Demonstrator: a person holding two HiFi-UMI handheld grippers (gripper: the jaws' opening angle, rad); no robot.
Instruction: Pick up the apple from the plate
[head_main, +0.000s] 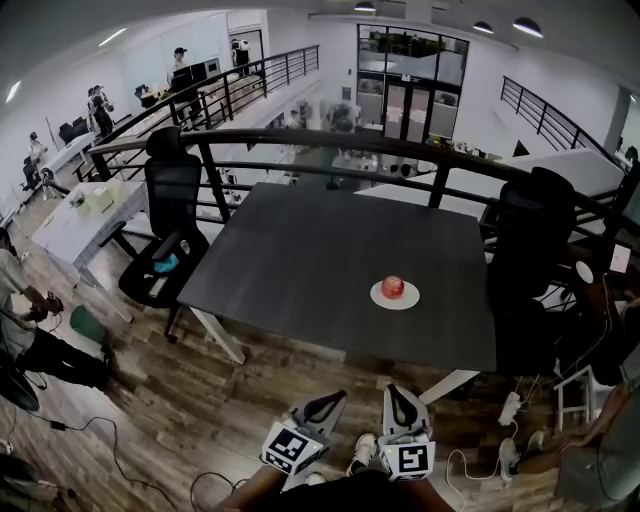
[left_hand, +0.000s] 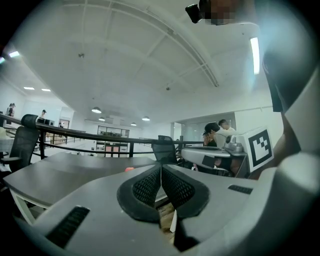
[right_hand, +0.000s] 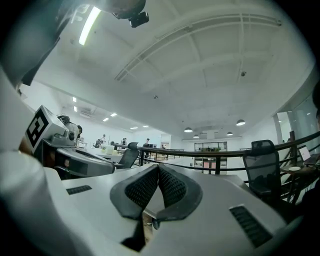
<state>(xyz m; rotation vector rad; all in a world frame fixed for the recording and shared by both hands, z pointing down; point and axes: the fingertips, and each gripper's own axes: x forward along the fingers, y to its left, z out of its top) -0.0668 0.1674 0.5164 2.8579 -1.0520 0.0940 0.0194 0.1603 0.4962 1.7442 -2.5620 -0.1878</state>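
The red apple (head_main: 393, 287) sits on a small white plate (head_main: 377, 297) toward the near right part of the dark table (head_main: 300, 260), alone on the tabletop. Both grippers are off the table over the wood floor (head_main: 150, 410), well apart from the plate, with the table's near edge between them and it. The left gripper (head_main: 331, 398) has its jaws pressed together pad to pad, and so does the right gripper (head_main: 399, 392). A black office chair (head_main: 172, 215) stands at the table's left side and another chair (head_main: 530, 240) at its right. A black railing (head_main: 300, 140) runs behind it, and a white power strip (head_main: 510, 407) lies on the floor near the right table leg.
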